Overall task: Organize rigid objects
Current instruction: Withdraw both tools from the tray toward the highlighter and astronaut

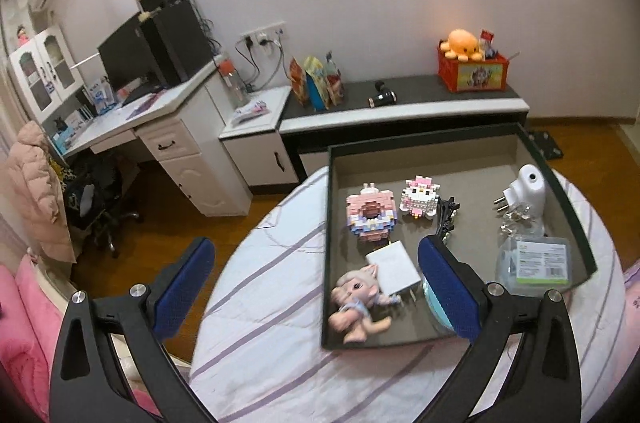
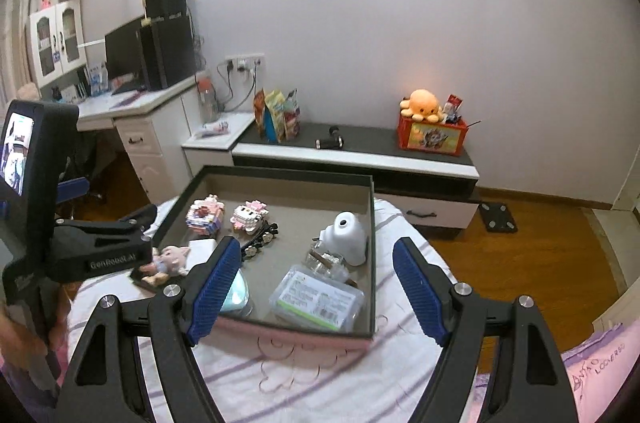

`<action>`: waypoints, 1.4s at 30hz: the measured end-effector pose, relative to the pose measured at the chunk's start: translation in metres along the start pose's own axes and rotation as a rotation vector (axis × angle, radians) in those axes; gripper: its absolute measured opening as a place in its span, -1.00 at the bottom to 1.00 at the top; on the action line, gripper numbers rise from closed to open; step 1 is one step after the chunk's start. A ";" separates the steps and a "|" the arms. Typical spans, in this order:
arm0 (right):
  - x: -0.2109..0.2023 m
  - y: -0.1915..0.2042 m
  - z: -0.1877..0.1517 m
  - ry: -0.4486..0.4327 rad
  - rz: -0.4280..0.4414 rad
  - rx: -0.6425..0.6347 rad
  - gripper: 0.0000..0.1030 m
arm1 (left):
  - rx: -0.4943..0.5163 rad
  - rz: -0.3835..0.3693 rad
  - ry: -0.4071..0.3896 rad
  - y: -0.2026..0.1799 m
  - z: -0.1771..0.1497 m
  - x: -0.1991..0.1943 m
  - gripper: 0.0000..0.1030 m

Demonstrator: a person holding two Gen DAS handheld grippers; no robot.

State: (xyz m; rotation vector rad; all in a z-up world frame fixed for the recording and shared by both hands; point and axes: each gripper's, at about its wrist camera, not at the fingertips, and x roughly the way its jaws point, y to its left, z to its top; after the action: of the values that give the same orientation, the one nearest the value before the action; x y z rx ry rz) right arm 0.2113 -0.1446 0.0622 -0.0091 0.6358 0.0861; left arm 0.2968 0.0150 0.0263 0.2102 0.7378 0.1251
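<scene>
Left wrist view: the left gripper (image 1: 316,283) has its blue ribbed pads spread wide, holding nothing, above the near-left corner of the shallow dark cardboard tray (image 1: 328,223). Inside lie two pink-and-white brick-built figures (image 1: 371,217), one white flat charger (image 1: 394,271) and one pink soft doll (image 1: 360,305).

Right wrist view: the right gripper (image 2: 320,293) is likewise wide open and empty, over the tray's near edge, where one clear plastic box (image 2: 316,299) sits at the near-right corner.

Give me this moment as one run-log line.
left gripper: open, empty | right gripper: open, empty | shallow dark-rimmed grey tray: on bed, holds white wall charger, pink-haired doll figurine
</scene>
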 end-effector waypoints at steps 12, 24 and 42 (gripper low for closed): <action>-0.098 0.004 -0.045 -0.108 -0.025 0.016 0.57 | -0.056 0.007 -0.105 0.037 -0.074 -0.096 0.99; -0.139 0.004 -0.131 -0.021 -0.029 0.080 0.61 | -0.094 -0.078 -0.108 0.032 -0.166 -0.150 1.00; -0.160 0.021 -0.162 0.023 -0.027 0.057 0.62 | -0.056 -0.067 -0.065 0.023 -0.198 -0.165 1.00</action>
State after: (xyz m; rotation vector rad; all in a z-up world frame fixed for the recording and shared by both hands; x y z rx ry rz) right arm -0.0146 -0.1420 0.0273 0.0361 0.6607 0.0417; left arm 0.0405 0.0353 -0.0034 0.1352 0.6752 0.0749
